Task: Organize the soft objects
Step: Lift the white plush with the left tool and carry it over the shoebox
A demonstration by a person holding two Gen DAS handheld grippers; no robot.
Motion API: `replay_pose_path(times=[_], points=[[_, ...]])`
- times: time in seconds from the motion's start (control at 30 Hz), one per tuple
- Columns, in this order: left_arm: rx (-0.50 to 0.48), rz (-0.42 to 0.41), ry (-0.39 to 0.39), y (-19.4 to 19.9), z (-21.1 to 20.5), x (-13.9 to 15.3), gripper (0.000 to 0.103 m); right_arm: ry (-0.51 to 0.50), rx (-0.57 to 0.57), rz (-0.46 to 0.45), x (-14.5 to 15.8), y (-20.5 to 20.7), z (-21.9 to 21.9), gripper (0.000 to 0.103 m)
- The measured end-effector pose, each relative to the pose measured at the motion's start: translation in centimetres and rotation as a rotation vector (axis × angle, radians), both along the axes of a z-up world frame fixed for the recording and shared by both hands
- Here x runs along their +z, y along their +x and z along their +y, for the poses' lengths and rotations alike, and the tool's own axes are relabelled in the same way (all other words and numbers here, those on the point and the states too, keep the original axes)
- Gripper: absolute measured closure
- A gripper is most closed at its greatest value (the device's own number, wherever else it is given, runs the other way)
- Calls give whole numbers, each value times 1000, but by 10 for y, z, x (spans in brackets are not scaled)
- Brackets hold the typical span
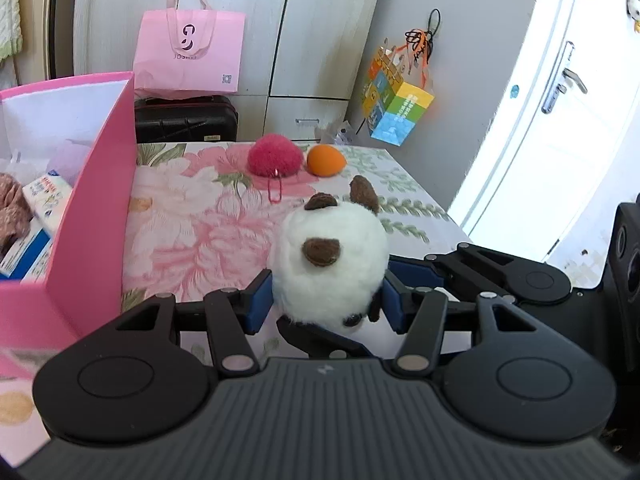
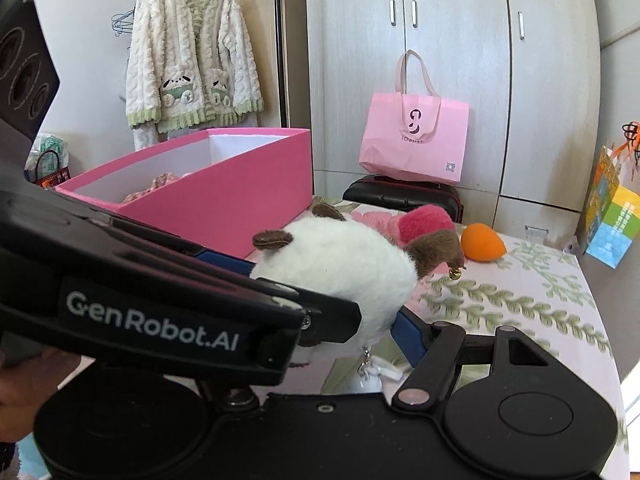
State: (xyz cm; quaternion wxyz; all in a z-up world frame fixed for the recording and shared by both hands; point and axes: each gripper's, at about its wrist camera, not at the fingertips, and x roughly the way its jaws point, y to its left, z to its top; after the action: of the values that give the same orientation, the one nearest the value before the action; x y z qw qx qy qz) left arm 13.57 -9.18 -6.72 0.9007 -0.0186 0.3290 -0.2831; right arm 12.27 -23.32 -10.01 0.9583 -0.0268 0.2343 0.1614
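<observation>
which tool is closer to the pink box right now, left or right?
Left. The left tool, shut on the white plush toy, sits right beside the pink box wall. The right tool, also on the toy, is on the side away from the box.

Left gripper (image 1: pixel 328 300) and right gripper (image 2: pixel 340 300) both half-closed, blue pads pressing one plush between them, tilted downward

box (image 1: pixel 92 200) left — pompom (image 1: pixel 274 156) beside sponge (image 1: pixel 325 160)

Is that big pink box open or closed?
Open. The pink box has no lid on top; its white inner walls and some things inside show.
</observation>
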Motion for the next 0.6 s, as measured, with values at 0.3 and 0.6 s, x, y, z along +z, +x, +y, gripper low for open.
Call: replay_pose_path(times=[0.3,0.6], points=[[-38,-2,-3,-40,20,4,49,20,-25,12,0,-42,15,28],[-85,61,-17,-71,60,38,48,24,70,58,30,-73,33,28]])
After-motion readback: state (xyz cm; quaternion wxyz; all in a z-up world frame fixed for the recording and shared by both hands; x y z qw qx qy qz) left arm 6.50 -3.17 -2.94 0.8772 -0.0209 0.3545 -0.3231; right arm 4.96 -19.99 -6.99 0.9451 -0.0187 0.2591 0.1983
